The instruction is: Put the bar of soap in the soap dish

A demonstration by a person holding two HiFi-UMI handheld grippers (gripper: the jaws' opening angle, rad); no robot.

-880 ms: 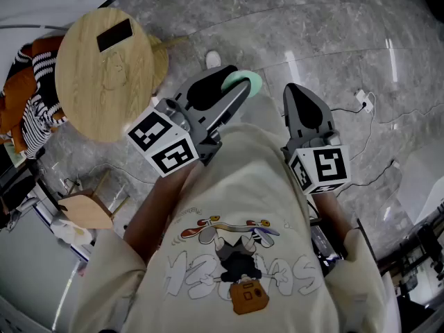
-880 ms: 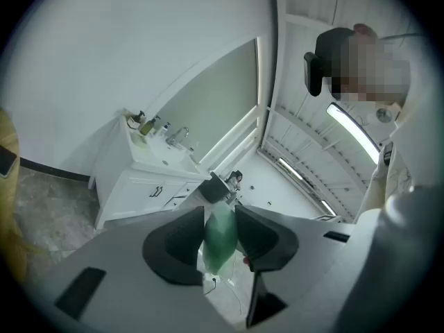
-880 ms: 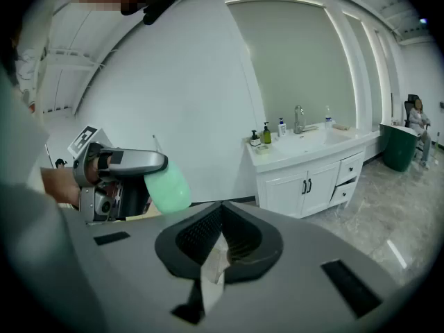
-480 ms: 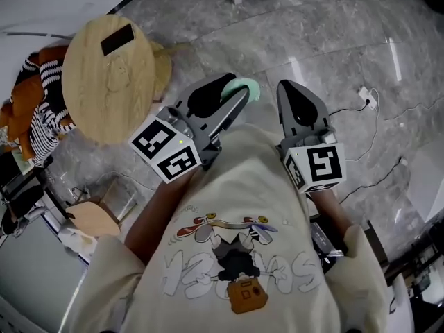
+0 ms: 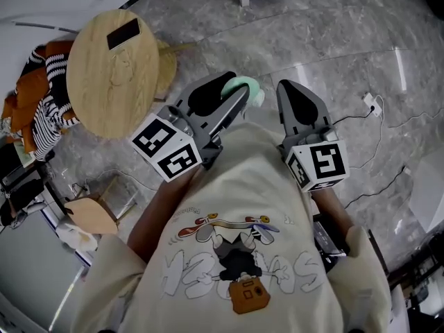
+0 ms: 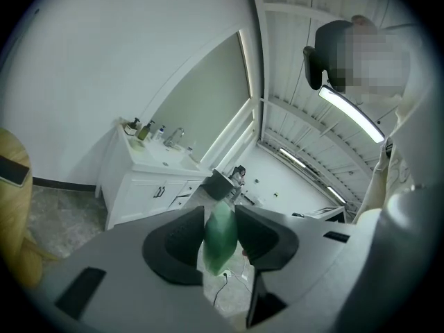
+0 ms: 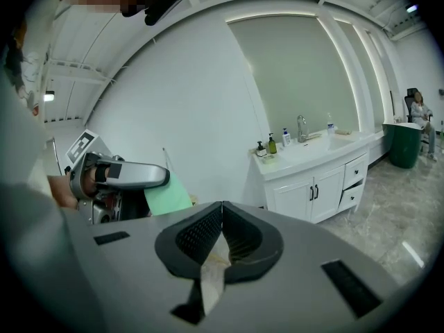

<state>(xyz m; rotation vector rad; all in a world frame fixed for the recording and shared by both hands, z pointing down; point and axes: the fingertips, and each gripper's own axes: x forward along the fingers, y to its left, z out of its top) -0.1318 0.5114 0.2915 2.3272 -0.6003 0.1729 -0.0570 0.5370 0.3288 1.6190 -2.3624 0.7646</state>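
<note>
Left gripper (image 6: 220,217): fingers clenched on the green bar of soap (image 6: 220,245), which stands edge-on between them. Right gripper (image 7: 221,210), just beside it: fingers pressed together at the tips.

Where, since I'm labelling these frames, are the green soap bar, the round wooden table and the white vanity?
green soap bar (image 6: 220,238): left gripper view, middle of the bar between the jaws.
round wooden table (image 5: 114,89): head view, bare middle of its top.
white vanity (image 7: 295,198): right gripper view, left cabinet door.
</note>
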